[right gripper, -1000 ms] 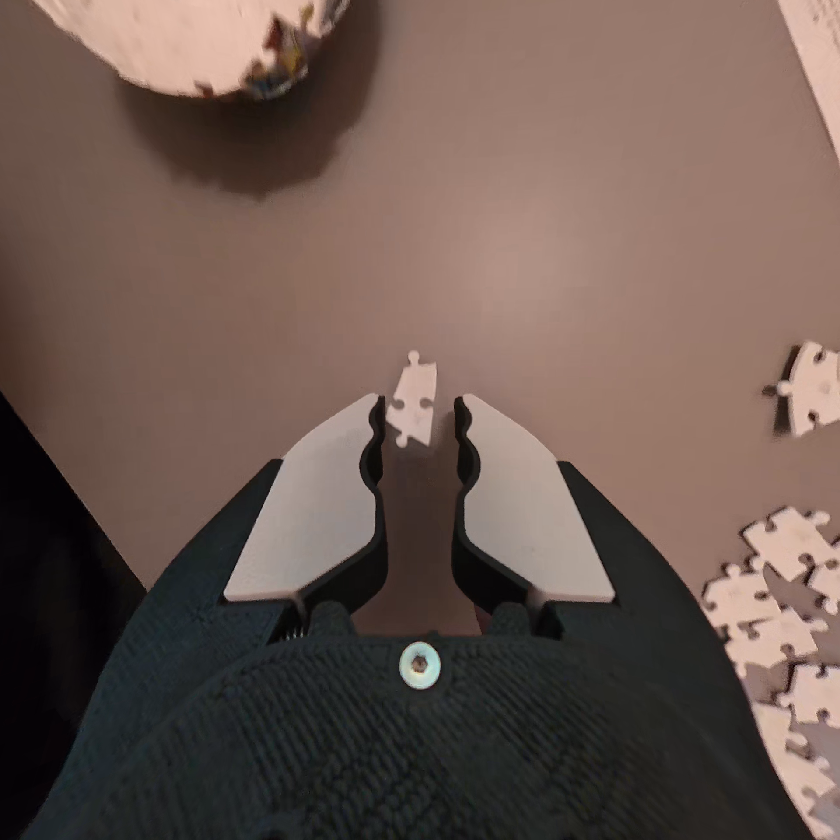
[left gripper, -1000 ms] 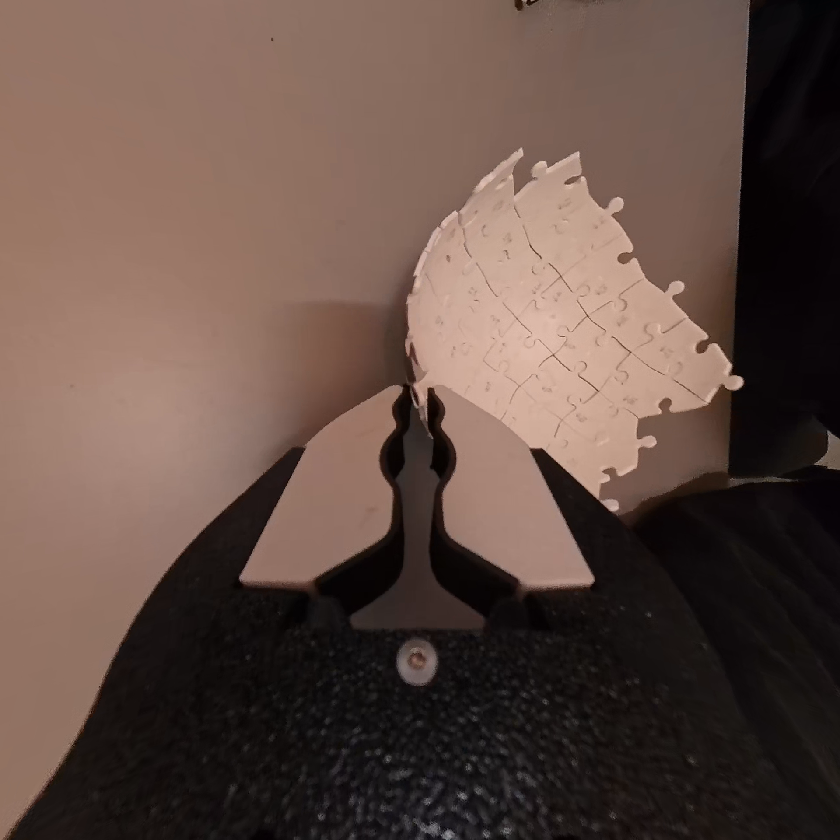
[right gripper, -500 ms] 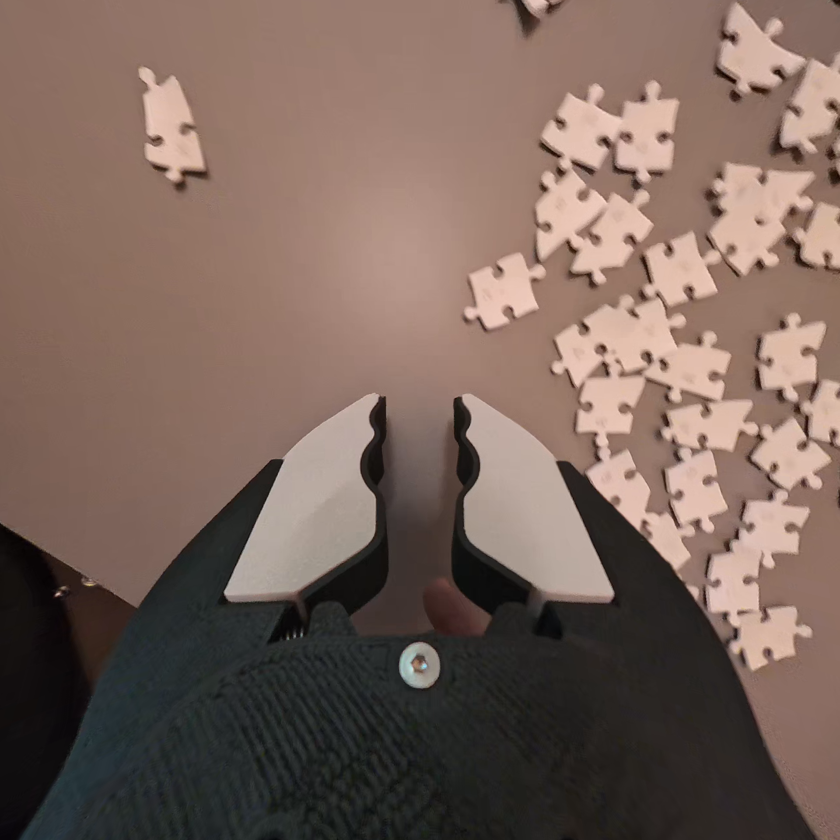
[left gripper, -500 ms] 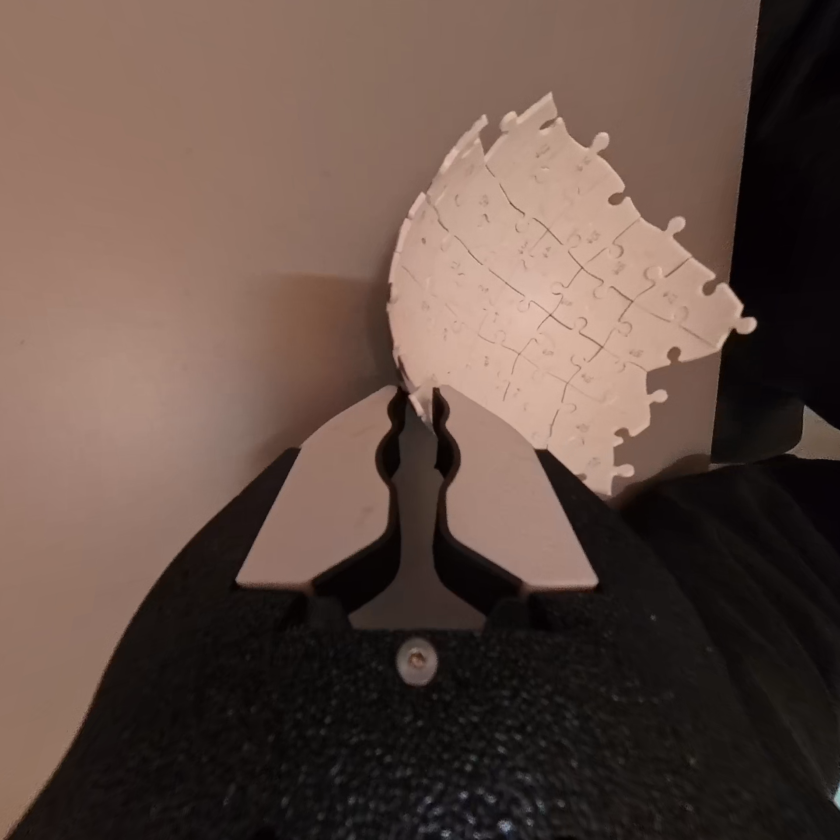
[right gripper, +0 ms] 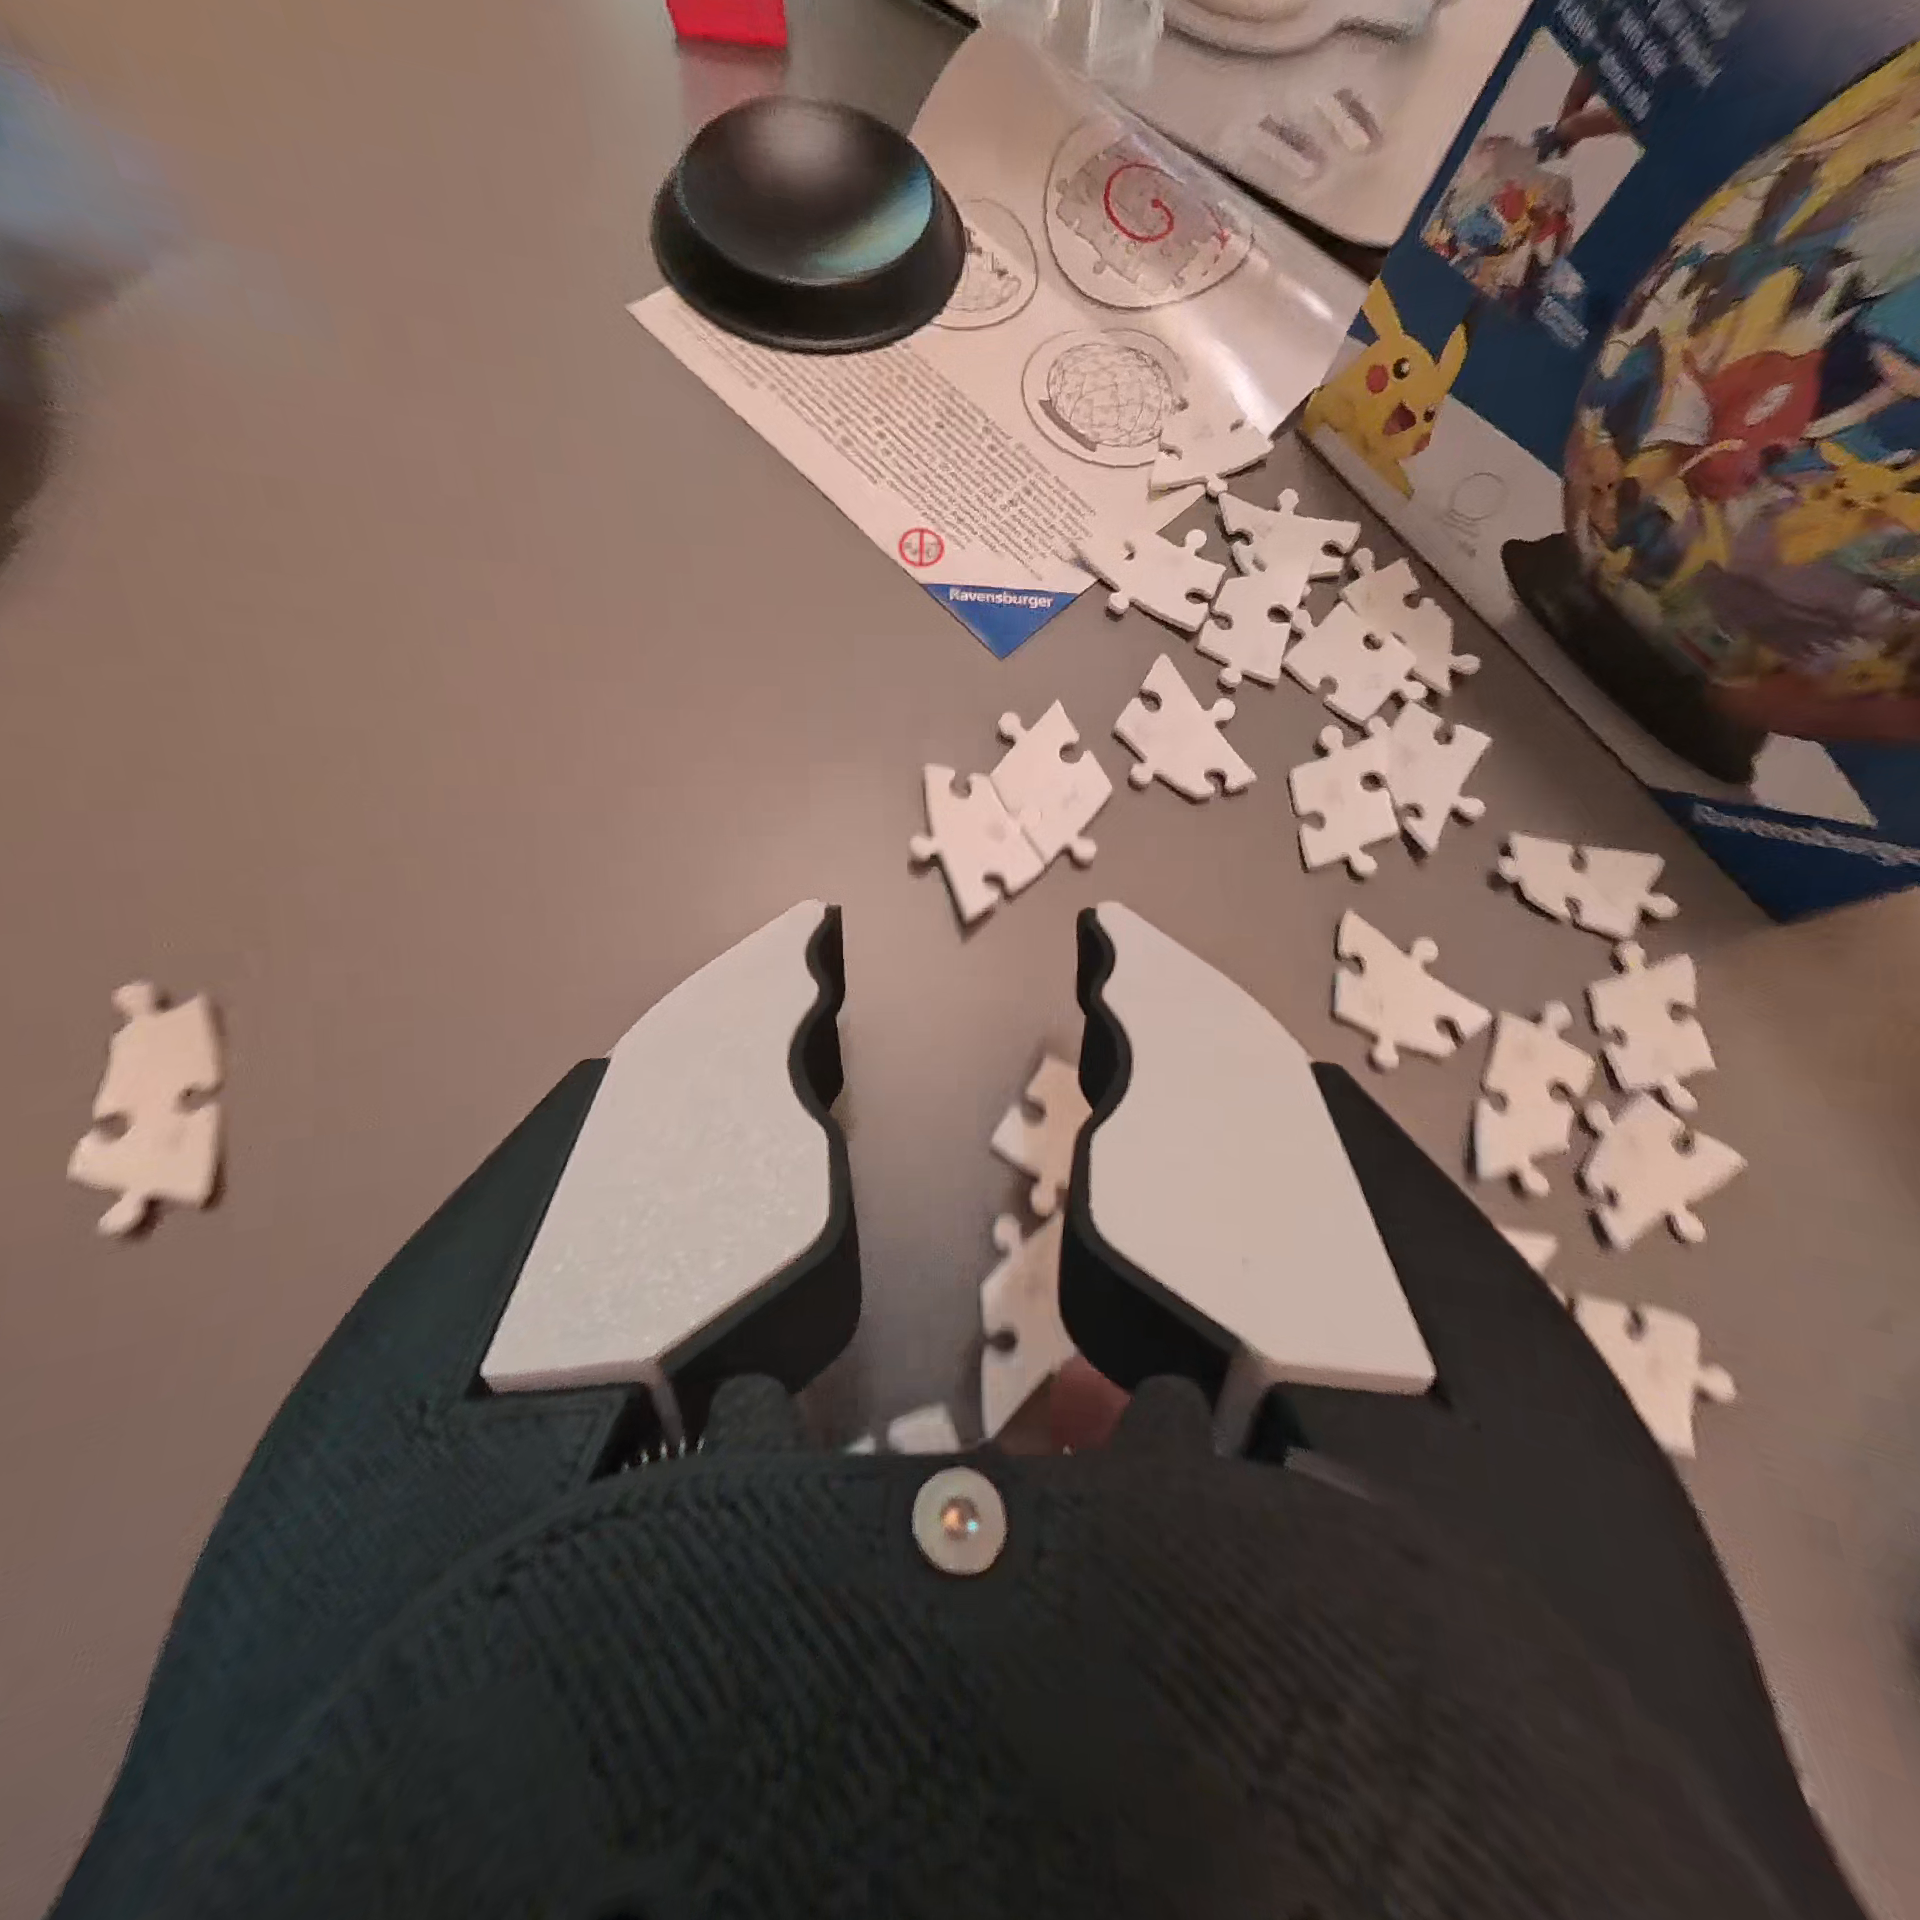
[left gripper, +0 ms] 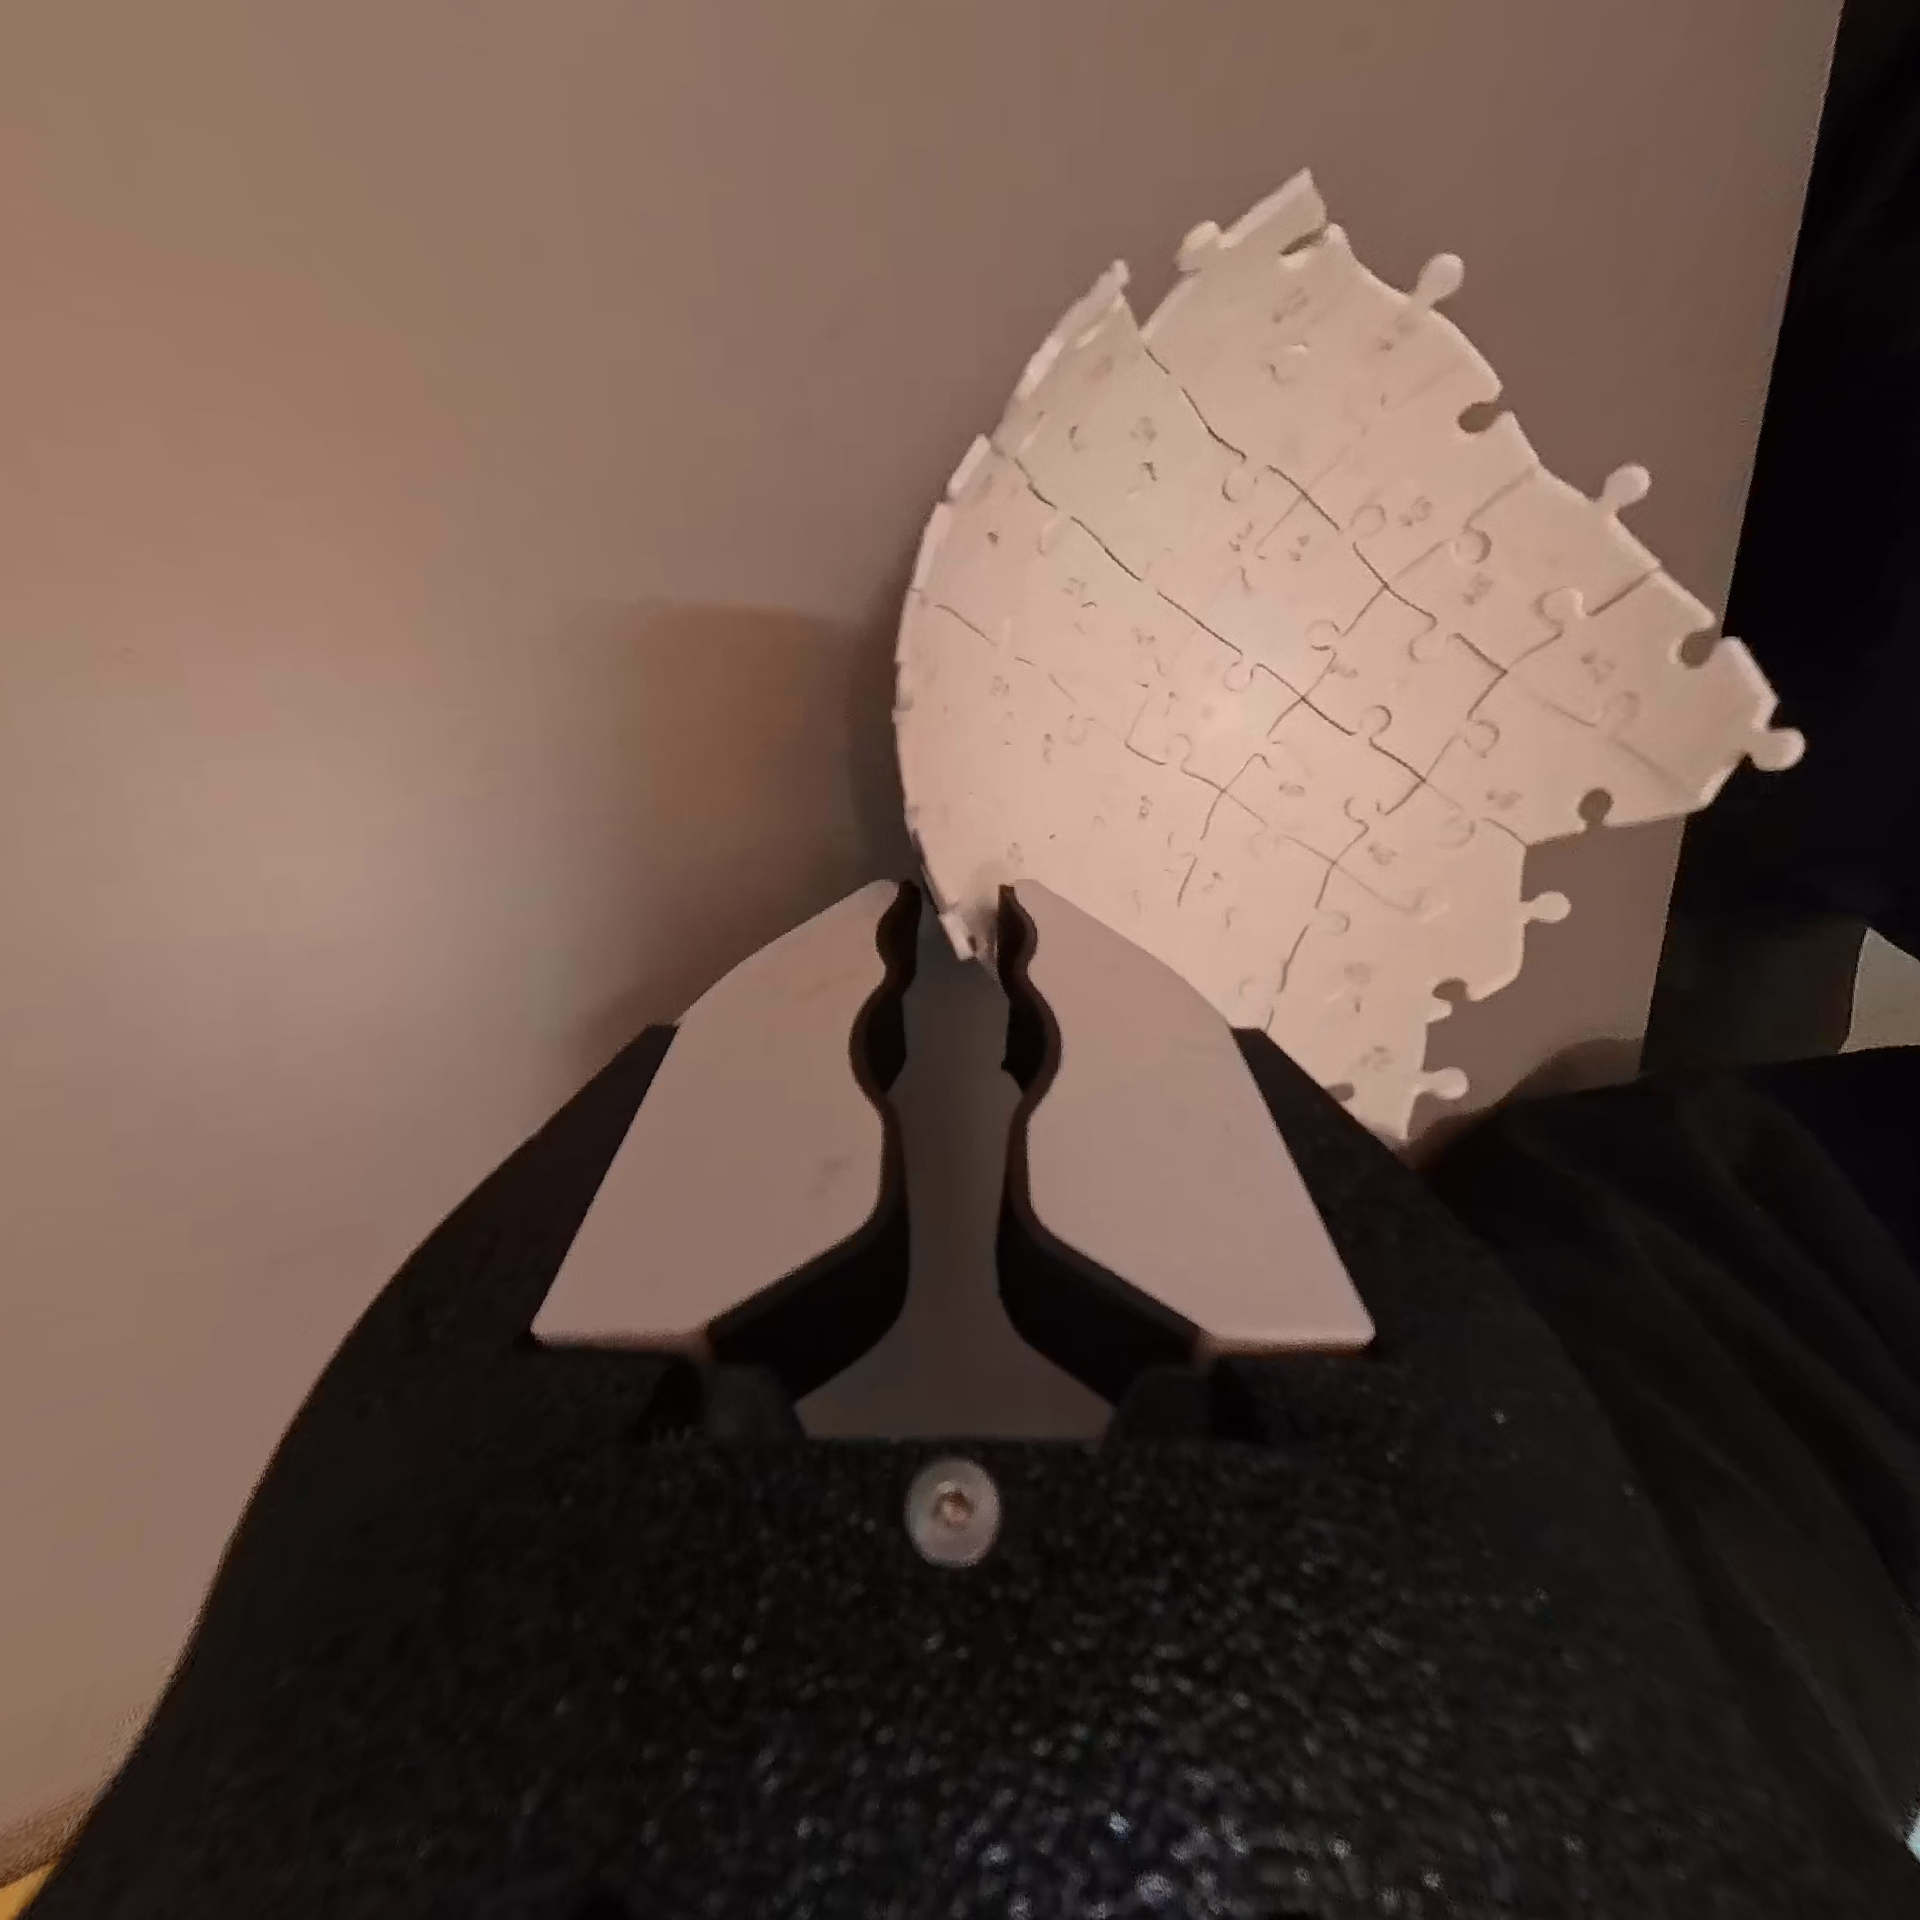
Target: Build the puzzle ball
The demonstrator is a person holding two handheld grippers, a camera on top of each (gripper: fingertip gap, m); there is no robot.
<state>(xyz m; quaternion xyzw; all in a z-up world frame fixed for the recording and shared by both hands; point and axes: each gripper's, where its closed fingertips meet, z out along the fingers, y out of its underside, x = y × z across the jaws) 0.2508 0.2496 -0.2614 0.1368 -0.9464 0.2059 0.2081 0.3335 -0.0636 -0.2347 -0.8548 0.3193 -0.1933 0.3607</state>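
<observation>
A curved, cream-white shell of joined puzzle pieces [left gripper: 1278,665] is held clear of the grey bench [left gripper: 416,520] by the left gripper [left gripper: 961,914], whose jaws are clamped on the shell's lower edge. Its hollow inner side is turned toward the camera and its knobbed, unfinished rim points up and to the right, presumably so that the open edge is left free for the next piece to be pressed in.

The right gripper [right gripper: 958,925] is seen above the bench with its jaws apart and nothing between them. Just beyond its tips a pair of joined white pieces [right gripper: 1003,810] lies flat, and a scatter of loose white puzzle pieces [right gripper: 1351,727] is spread to the right, all plain side up. A separate joined strip of two white pieces [right gripper: 151,1107] lies well apart on the left.

Farther back, a round black stand [right gripper: 805,223] rests on a printed white instruction sheet [right gripper: 935,447], and the blue printed puzzle box [right gripper: 1662,416] stands at the right. The stage is judged to be the selecting of a further piece, with the ball roughly a third built.
</observation>
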